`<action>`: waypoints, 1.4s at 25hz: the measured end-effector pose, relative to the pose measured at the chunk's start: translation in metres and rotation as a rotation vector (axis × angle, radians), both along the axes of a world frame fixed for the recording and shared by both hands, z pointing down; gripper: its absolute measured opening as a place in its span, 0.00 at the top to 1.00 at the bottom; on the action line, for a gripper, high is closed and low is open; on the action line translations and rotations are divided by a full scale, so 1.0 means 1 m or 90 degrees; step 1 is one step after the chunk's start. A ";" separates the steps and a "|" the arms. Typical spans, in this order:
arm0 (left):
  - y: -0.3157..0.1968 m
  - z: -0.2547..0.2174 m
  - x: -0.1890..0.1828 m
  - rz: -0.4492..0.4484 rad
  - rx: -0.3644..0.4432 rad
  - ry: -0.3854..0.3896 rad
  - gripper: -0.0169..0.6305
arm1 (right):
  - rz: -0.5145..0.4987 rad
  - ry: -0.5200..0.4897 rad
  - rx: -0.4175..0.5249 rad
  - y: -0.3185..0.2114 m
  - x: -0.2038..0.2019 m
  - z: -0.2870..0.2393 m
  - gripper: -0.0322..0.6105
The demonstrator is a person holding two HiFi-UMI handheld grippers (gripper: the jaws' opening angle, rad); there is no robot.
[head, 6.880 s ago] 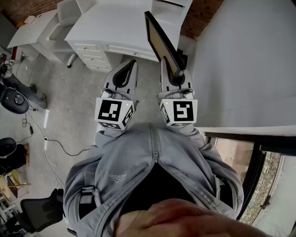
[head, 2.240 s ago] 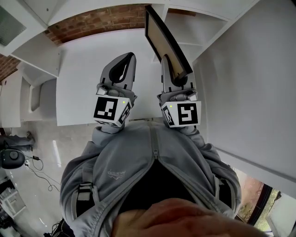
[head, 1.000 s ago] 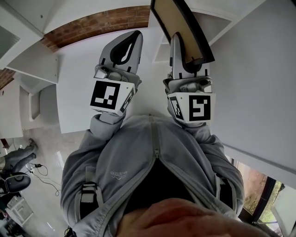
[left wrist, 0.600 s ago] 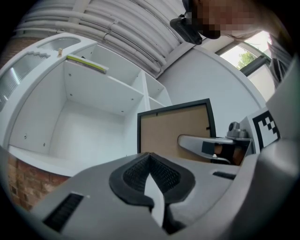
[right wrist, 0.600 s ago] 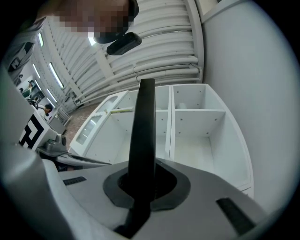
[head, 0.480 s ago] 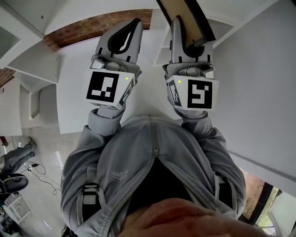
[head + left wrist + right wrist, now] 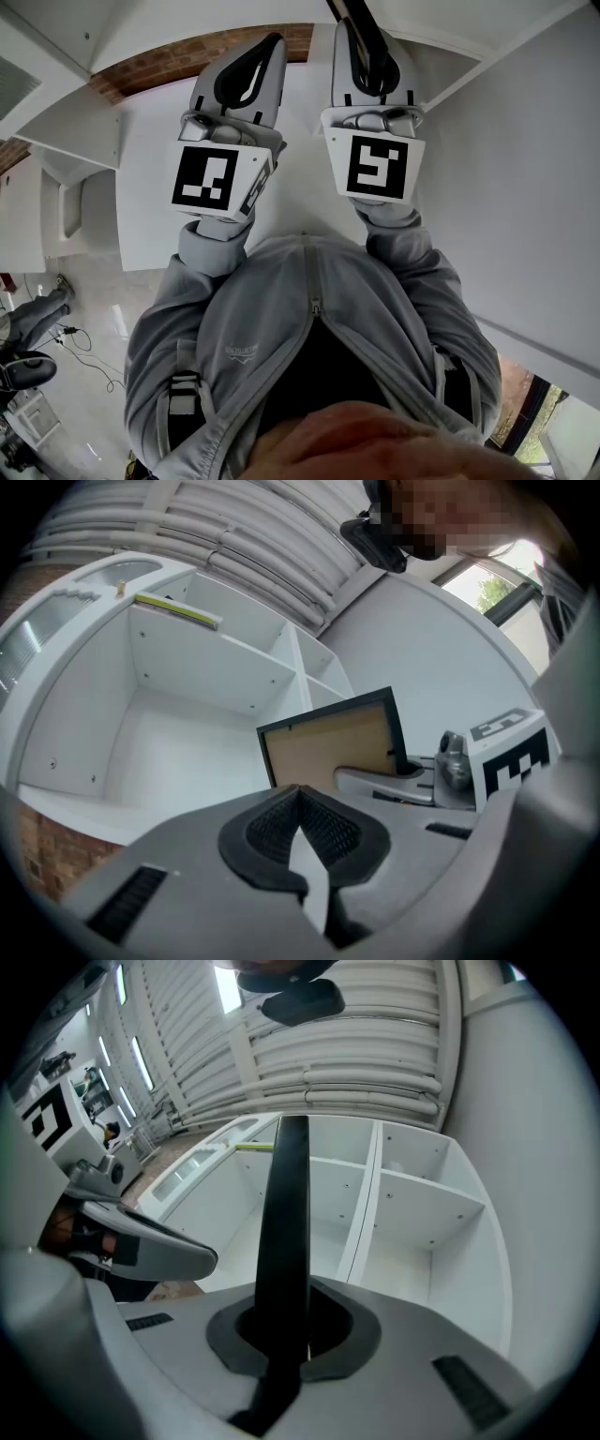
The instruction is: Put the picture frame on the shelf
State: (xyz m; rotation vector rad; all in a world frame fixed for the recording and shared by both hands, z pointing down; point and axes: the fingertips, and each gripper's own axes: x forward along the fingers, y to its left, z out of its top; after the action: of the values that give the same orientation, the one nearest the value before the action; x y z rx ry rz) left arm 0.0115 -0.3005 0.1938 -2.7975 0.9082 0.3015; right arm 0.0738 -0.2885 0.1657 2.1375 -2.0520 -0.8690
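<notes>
The picture frame [image 7: 328,747] has a black rim and a brown back. It stands upright in my right gripper [image 7: 291,1326], which is shut on its lower edge. In the head view only its black edge [image 7: 367,37] shows, running out of the top of the picture above the right gripper [image 7: 366,58]. My left gripper [image 7: 267,52] is raised beside it, shut and holding nothing; its pads [image 7: 302,827] meet. The white shelf unit [image 7: 403,1185] with open compartments stands straight ahead of both grippers, its wide left compartment [image 7: 187,733] behind the frame.
A thin yellow-green item [image 7: 178,611] lies on the upper shelf board. A brick wall [image 7: 187,61] shows behind the white unit, and a white wall panel [image 7: 525,187] stands at the right. A chair base [image 7: 23,370] and cables lie on the floor at lower left.
Both grippers have risen toward the shelf. The frame has gone up with the right gripper, so most of it has left the top of the head view.
</notes>
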 end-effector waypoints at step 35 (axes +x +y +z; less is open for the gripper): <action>0.004 -0.015 -0.031 0.012 0.005 0.032 0.93 | 0.154 0.328 -0.170 -0.058 -0.019 0.022 0.90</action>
State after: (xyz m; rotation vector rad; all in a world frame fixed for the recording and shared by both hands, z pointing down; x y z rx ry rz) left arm -0.0190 -0.2961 0.1792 -2.8039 0.8909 0.3798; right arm 0.0544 -0.3460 0.1878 1.7422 -1.5251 -0.9267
